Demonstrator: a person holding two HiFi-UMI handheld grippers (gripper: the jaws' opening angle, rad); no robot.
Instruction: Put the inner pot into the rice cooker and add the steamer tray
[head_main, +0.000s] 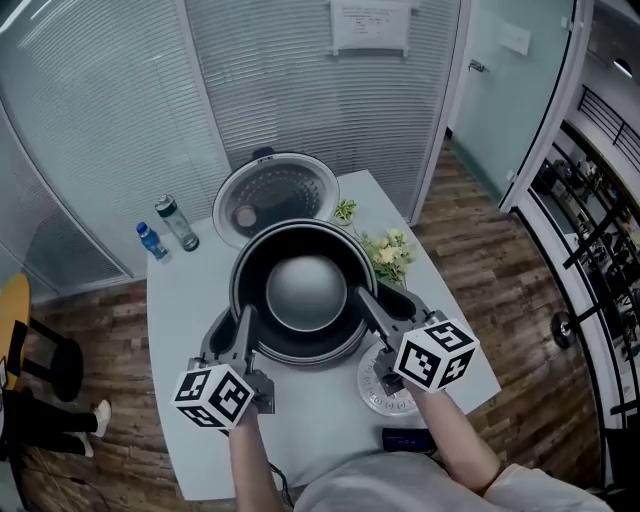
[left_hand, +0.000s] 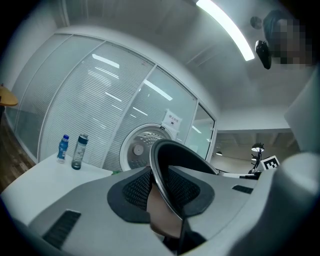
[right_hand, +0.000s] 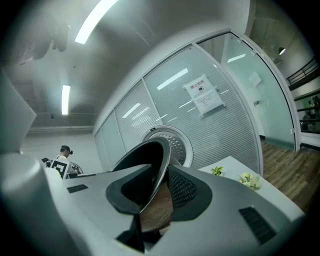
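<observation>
Gripping the dark round metal inner pot (head_main: 305, 290) from both sides, the left tool (head_main: 243, 318) and the right tool (head_main: 365, 300) each have their jaws closed narrowly on its thin bright rim, one black ridged pad inside the wall and one outside, as both gripper views show. The inner pot sits level over the opening of the dark grey rice cooker (head_main: 216, 338), whose body shows past the rim on the left and right. It looks partly lowered into the cooker, though I cannot tell from the head view whether it is fully seated. The cooker's round silver-lined lid (head_main: 275, 195) stands open at its far side. The cooker is on a white table (head_main: 180, 300). Left of the lid and well apart from it stand a small blue-capped plastic bottle (head_main: 150, 240) and a taller clear bottle with a dark cap (head_main: 177, 222), just beside each other. Right of the cooker lie a small green sprig (head_main: 345, 210) and a bunch of pale flowers (head_main: 390, 255). At the cooker's near right, partly under the right tool, lies a white round perforated disc (head_main: 380, 395), probably the steamer tray. A dark flat phone (head_main: 405, 438) lies nearer the person than that.
</observation>
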